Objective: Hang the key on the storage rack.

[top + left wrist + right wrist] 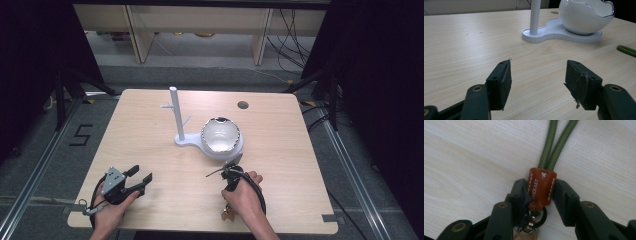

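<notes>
— Brown leather is what the right gripper [541,195] has hold of: its jaws are closed on the stitched tab [541,187] of a keychain, with the doubled green cord [554,145] running away from the tab across the wooden table [150,145].

— Where is that on the table?

— Near edge, right of centre, just in front of the white bowl [221,136] on its stand [182,140]. A metal ring [535,218] and something brassy hang below the tab, between the jaws.

— And the left gripper [141,178]?

— Spread wide with nothing between its pads, resting low at the near left, pointed toward the stand's peg post [176,112]. The end of the cord [627,50] shows at the far right of the left gripper view.

— So which step is this?

— I'd judge the pick: the grip is made, the lift not yet. The post's side pegs suggest a hanging spot, or the bowl may be the target; I cannot tell which.

— What does the next move need?

— A straight rise so the cord trails free, then, for a peg, opening the loop over it, perhaps with the left gripper's help.
</notes>
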The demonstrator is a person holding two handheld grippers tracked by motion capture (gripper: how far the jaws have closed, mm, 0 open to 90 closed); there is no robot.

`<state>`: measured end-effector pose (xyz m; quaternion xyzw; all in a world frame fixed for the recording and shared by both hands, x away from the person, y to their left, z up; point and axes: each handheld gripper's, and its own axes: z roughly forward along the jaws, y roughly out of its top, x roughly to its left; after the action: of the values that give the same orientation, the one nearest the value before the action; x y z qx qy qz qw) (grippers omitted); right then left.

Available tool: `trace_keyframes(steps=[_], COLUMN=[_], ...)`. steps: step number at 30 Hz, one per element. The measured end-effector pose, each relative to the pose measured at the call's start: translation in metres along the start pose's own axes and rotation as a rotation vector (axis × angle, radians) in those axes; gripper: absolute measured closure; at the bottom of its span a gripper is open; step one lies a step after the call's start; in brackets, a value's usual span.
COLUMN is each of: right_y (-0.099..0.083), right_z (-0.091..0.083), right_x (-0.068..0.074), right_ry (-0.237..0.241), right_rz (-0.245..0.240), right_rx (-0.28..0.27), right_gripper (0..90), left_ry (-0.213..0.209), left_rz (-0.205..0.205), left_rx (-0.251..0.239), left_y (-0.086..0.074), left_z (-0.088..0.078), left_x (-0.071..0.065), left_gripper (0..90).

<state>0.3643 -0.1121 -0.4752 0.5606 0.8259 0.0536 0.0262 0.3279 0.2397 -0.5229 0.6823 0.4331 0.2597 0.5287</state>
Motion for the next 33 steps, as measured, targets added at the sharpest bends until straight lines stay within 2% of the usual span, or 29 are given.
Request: trace_keyframes(steps=[1, 2, 4, 6, 7, 10, 11, 12, 14, 15, 16, 18, 19, 20, 22, 23, 25, 26, 28, 29, 30, 33], right_y=[0.000, 0.000, -0.001, -0.002, -0.002, -0.005, -0.005, -0.007, -0.008, -0.009, -0.010, -0.012, -0.013, -0.013, -0.015, -0.016, -0.018, -0.020, -0.022, -0.022, -0.025, -0.029], right_z=[0.001, 0.001, 0.000, 0.001, 0.001, 0.000, 0.000, 0.000, 0.000, 0.000, 0.001, -0.001, 0.000, -0.003, -0.004, -0.004, -0.006, -0.006, -0.007, -0.007, -0.008, -0.009], right_x=[-0.001, -0.001, 0.000, -0.001, -0.003, -0.003, -0.006, -0.005, -0.006, -0.007, -0.008, -0.008, -0.010, -0.007, -0.007, -0.009, -0.008, -0.010, -0.011, -0.011, -0.011, -0.013], right_ry=[-0.003, -0.014, -0.011, 0.000, -0.007, 0.002, 0.015, 0.011, 0.004, 0.018, 0.077, 0.039, 0.045, 0.051, 0.037, 0.052, 0.058, 0.060, 0.078, 0.078, 0.110, 0.132], right_rz=[-0.021, -0.022, -0.016, -0.024, -0.052, -0.039, -0.070, -0.058, -0.059, -0.070, -0.065, -0.077, -0.098, -0.064, -0.071, -0.086, -0.071, -0.105, -0.118, -0.118, -0.119, -0.130], right_rx=[-0.001, -0.008, 0.001, -0.017, -0.017, -0.034, -0.023, -0.045, -0.046, -0.053, -0.076, -0.082, -0.102, -0.096, -0.124, -0.130, -0.147, -0.182, -0.221, -0.221, -0.264, -0.308], right_gripper=[65.7, 66.2, 66.7, 67.4, 67.6, 67.9, 68.0, 68.0, 68.0, 68.0, 68.0, 68.0, 68.1, 68.1, 68.1, 68.2, 68.2, 68.2, 68.2, 68.2, 68.2, 68.2], left_ry=[0.000, 0.001, 0.000, -0.001, 0.001, 0.000, 0.000, 0.001, 0.001, 0.001, 0.001, 0.002, -0.003, 0.002, 0.002, 0.002, 0.002, 0.001, 0.003, 0.003, 0.003, 0.003], left_rz=[0.000, -0.001, -0.003, -0.001, -0.005, 0.000, 0.002, 0.003, 0.004, 0.004, 0.003, 0.001, 0.001, 0.003, 0.004, 0.003, -0.001, -0.002, -0.002, -0.002, -0.002, 0.000], left_rx=[0.000, 0.000, -0.001, 0.000, -0.001, 0.000, 0.000, 0.001, 0.001, 0.001, 0.001, 0.002, -0.006, 0.003, 0.001, 0.002, 0.001, -0.001, 0.000, 0.000, 0.000, 0.001], left_y=[0.000, 0.000, 0.000, 0.000, 0.000, 0.000, 0.000, 0.000, 0.000, 0.000, 0.000, 0.000, 0.000, 0.000, 0.000, 0.000, 0.000, 0.000, 0.000, 0.000, 0.000, 0.000], left_z=[0.000, 0.000, 0.000, 0.000, 0.000, 0.000, 0.000, 0.000, 0.000, 0.000, 0.000, 0.000, 0.001, 0.000, 0.000, 0.000, 0.000, 0.000, 0.000, 0.000, 0.000, 0.000], left_x=[0.000, 0.000, 0.000, 0.000, -0.001, 0.000, 0.000, 0.000, -0.001, -0.001, -0.001, -0.001, 0.000, -0.001, -0.001, -0.001, -0.001, -0.001, 0.000, 0.000, 0.000, -0.001], left_gripper=[37.0, 37.0, 37.0, 37.0, 37.1, 37.0, 37.1, 37.1, 37.1, 37.1, 37.2, 37.2, 37.2, 37.2, 37.2, 37.2, 37.2, 37.2, 37.2, 37.2, 37.2, 37.3])
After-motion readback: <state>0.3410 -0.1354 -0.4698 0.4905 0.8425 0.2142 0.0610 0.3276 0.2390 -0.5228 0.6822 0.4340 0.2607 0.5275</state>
